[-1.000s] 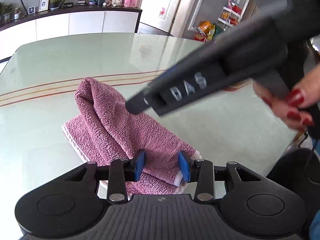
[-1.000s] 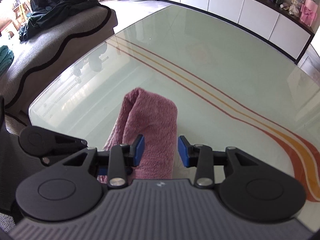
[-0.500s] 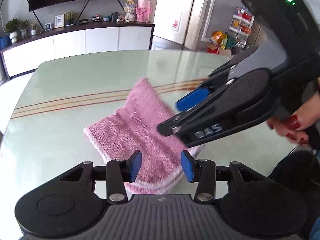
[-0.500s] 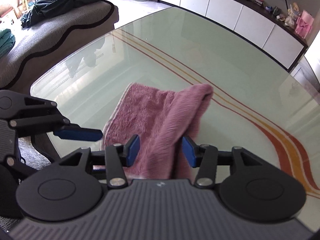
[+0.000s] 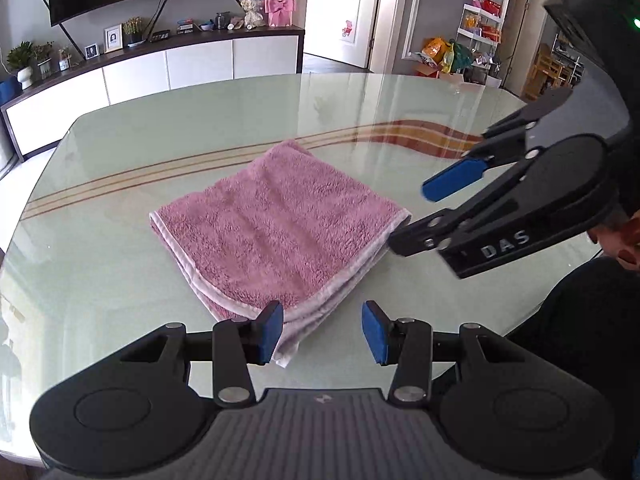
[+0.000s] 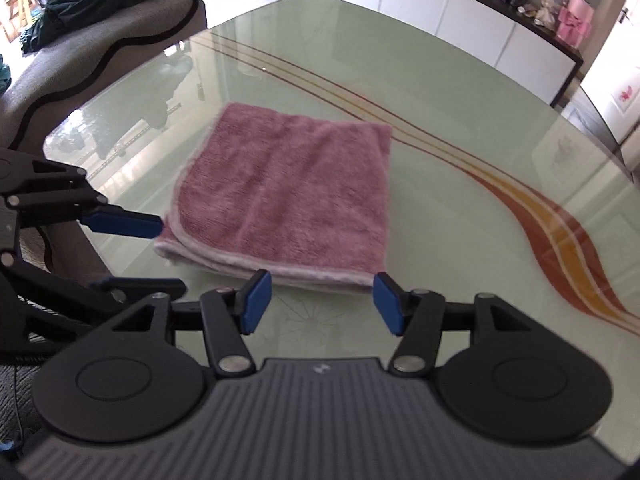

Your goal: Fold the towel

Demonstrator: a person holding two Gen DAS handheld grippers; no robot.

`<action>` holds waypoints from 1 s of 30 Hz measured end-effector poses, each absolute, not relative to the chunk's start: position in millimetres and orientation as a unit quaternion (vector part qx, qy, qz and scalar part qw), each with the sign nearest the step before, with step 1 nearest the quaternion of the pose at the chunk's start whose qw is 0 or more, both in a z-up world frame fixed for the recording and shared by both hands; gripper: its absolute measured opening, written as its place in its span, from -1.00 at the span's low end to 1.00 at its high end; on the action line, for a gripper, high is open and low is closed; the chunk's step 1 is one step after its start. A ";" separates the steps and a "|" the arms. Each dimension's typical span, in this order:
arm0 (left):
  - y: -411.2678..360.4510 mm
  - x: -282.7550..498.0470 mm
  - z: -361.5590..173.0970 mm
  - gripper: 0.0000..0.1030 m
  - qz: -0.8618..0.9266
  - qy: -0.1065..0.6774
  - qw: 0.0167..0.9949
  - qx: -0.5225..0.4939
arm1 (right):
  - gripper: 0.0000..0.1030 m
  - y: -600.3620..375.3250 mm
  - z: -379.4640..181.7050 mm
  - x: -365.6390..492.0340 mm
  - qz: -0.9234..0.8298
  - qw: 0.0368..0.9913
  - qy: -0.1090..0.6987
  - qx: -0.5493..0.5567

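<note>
A pink towel (image 5: 276, 224) lay folded flat at centre frame on the glass tabletop (image 5: 120, 152); the left gripper (image 5: 322, 332) stood apart and empty, the right gripper (image 6: 320, 302), its jaws just widened, likewise held nothing.

Pale green glass table (image 5: 120, 280) with rounded corners, curved red and orange stripes running across it, folded pink towel (image 5: 276, 224) lying flat near its near edge

A: Any lettering out there?
B: Just one. "DAS" stood in raised pale letters on the black side of the right tool (image 5: 448, 212), seen from the left wrist.
A: Anything else?
B: Nothing legible.
</note>
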State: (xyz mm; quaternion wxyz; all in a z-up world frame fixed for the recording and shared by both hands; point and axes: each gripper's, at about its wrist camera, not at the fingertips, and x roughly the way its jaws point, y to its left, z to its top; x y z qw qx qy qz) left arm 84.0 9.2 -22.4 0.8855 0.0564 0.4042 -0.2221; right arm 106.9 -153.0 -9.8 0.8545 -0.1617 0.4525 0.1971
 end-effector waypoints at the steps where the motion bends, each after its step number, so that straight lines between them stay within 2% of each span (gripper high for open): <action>1: 9.7 83.4 -22.9 -0.08 -0.220 0.406 0.885 0.057 | 0.14 -156.6 -10.9 106.3 0.192 0.856 0.451 -0.163; 11: 11.2 84.0 -28.0 -0.07 -0.203 0.418 0.882 0.076 | 0.22 -198.3 -36.2 126.7 0.175 0.861 0.473 -0.070; 16: 11.3 87.3 -32.7 -0.07 -0.191 0.421 0.883 0.084 | 0.23 -192.1 -51.1 142.1 0.169 0.854 0.485 -0.080; 20: 16.7 88.9 -34.0 -0.07 -0.178 0.424 0.884 0.088 | 0.34 -187.8 -57.9 150.0 0.172 0.849 0.492 -0.083; 22: 20.3 91.6 -36.0 -0.06 -0.171 0.430 0.882 0.088 | 0.32 -185.9 -60.8 151.6 0.181 0.845 0.497 -0.083; 24: 21.4 95.8 -38.5 -0.01 -0.170 0.437 0.879 0.084 | 0.04 -184.3 -63.5 152.4 0.194 0.840 0.501 -0.081; 25: 21.8 97.9 -39.7 0.00 -0.170 0.440 0.878 0.082 | -0.33 -184.1 -64.0 152.0 0.202 0.837 0.503 -0.076; 26: 20.7 99.2 -40.9 0.00 -0.169 0.442 0.877 0.081 | -0.60 -184.4 -64.0 151.0 0.211 0.834 0.505 -0.069; 30: 15.8 107.6 -47.6 0.00 -0.168 0.451 0.873 0.084 | -0.78 -183.8 -61.2 143.9 0.228 0.831 0.501 -0.075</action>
